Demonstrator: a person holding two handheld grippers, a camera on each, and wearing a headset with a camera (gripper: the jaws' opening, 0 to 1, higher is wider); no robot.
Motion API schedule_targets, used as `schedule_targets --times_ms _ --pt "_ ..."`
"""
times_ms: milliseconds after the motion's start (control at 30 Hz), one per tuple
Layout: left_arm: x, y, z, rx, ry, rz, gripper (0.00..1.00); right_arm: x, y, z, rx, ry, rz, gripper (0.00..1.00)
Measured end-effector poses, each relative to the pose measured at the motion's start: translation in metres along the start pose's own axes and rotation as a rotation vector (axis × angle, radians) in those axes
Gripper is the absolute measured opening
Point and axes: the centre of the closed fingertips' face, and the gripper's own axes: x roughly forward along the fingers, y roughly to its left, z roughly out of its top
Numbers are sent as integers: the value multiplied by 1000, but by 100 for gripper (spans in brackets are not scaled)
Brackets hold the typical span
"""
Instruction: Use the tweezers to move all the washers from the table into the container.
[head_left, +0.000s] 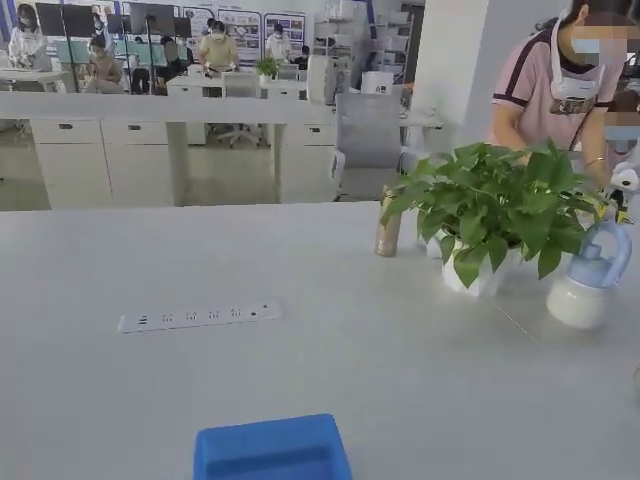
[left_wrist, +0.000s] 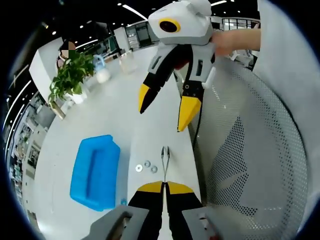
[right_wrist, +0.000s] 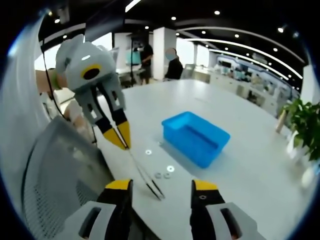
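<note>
My left gripper (left_wrist: 165, 186) is shut on a pair of thin metal tweezers (left_wrist: 165, 161), whose tips point down at the white table. In the right gripper view the left gripper (right_wrist: 120, 139) holds the tweezers (right_wrist: 145, 175) slanting toward the table's near edge. Several small silver washers (left_wrist: 147, 164) lie on the table just left of the tweezer tips; the washers (right_wrist: 170, 168) sit between the tweezers and the blue container (right_wrist: 195, 137). The blue container (left_wrist: 95, 172) (head_left: 270, 450) is an open rectangular bin. My right gripper (right_wrist: 162, 186) (left_wrist: 165, 107) hovers open, holding nothing.
A mesh chair back (left_wrist: 250, 165) stands at the table's near edge. Farther across the table are a white power strip (head_left: 198, 317), a potted green plant (head_left: 490, 215) and a white and blue bottle (head_left: 588, 285). A person in pink (head_left: 545, 85) stands behind the plant.
</note>
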Motion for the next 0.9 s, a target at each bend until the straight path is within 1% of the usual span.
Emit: schedule_targets --times_ms 100,133,167,200,267,400,467,500,567,633,667,700,767,833,900 --pt "-2 -3 8 0 -32 -7 0 3 7 -4 -21 20 39 42" --pt "-3 -3 12 3 -52 -3 0 4 12 -4 -27 21 58 41" --pt "-4 -4 16 -11 -73 -6 0 5 14 -4 -30 21 72 41" --pt "-6 -5 19 -9 -84 -8 0 6 18 -4 -32 24 89 40" --pt "-9 -5 25 -12 -103 -5 0 10 21 -5 -42 34 105 41" --pt "-9 -8 32 -18 -133 -20 0 19 28 -7 -65 53 147 40" --pt "-8 -8 37 -20 -161 -22 0 22 34 -11 -103 88 182 40" --pt "-8 -8 39 -37 -174 -25 0 25 35 -12 -132 95 190 39" --pt "-8 -8 42 -42 -180 -27 0 28 37 -13 -144 98 205 38" --pt "-7 -8 46 -39 -193 -28 0 33 36 -15 -146 104 218 36" --pt "-7 -8 47 -37 -199 -28 0 36 36 -17 -150 116 223 35" --pt "-6 -7 50 -38 -210 -29 0 39 32 -26 -177 154 229 35" --pt "-5 -8 54 -43 -225 -34 0 44 29 -35 -226 200 234 33" --pt "-4 -8 57 -43 -234 -34 0 47 29 -37 -239 206 245 30" --pt "-3 -10 60 -43 -249 -38 0 49 30 -42 -253 221 269 27"
